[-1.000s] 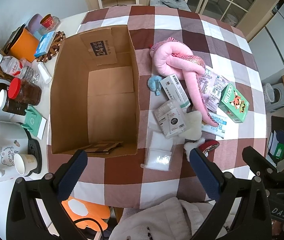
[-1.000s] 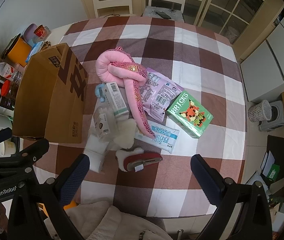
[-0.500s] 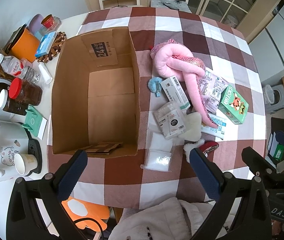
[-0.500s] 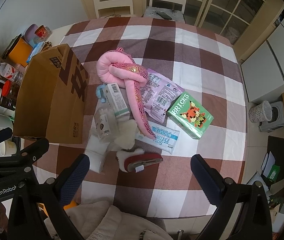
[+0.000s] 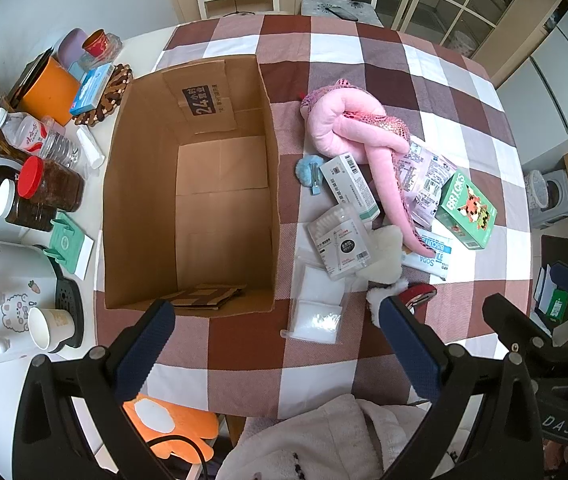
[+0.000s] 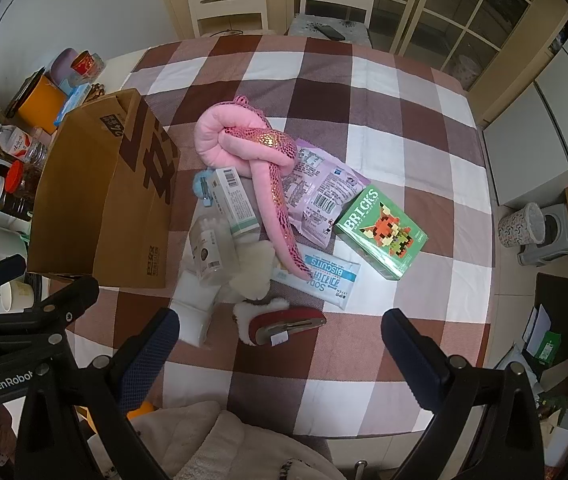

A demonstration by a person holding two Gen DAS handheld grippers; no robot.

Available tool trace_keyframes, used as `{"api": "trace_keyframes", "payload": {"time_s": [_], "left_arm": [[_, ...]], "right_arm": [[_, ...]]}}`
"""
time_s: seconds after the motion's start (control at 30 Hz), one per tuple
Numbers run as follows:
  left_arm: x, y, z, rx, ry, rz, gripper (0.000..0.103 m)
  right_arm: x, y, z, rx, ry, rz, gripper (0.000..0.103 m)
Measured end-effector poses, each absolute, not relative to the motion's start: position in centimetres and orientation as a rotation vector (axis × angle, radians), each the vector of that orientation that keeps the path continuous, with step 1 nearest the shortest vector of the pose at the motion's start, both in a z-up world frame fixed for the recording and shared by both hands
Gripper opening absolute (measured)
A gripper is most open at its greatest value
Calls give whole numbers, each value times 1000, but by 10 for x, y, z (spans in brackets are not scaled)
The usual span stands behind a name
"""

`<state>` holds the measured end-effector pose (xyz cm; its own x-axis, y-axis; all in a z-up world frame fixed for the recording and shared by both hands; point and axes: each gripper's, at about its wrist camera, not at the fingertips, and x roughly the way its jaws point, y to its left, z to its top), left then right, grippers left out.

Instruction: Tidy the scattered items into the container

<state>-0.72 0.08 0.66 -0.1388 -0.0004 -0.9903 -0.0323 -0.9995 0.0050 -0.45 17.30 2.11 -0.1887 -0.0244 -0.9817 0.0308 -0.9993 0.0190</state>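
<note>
Both tools released, jaws wide, gripping nothing: left tool [image 5: 276, 328] hangs above the tabletop's [image 5: 335, 46] near edge by the open cardboard box [image 5: 188, 184]; right tool [image 6: 280, 332] hangs above the near edge just short of the red slipper [image 6: 284, 324]. Box sits upright toward the left edge, only flat cardboard scraps inside. Scattered pile lies mid-tabletop, right of the box: pink plush snake [image 5: 359, 132] draped over purple snack bags [image 6: 319, 192], white medicine carton [image 5: 349, 188], cotton swab box [image 5: 339, 242], soda biscuits pack [image 6: 323, 276], green BRICKS box [image 6: 381, 232], clear bag [image 5: 317, 304].
</note>
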Motion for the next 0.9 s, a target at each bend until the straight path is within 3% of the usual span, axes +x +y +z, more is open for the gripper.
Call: {"api": "trace_keyframes", "payload": {"time_s": [0.6,0.9], "left_arm": [[-13,9,10,-2034,47,2354,103],[0,56,8,-1928,140,2322,103]], "right_arm": [[-8,180,23,1973,0,-2383,103],[-8,248,14,1926,96,-2506,103]]}}
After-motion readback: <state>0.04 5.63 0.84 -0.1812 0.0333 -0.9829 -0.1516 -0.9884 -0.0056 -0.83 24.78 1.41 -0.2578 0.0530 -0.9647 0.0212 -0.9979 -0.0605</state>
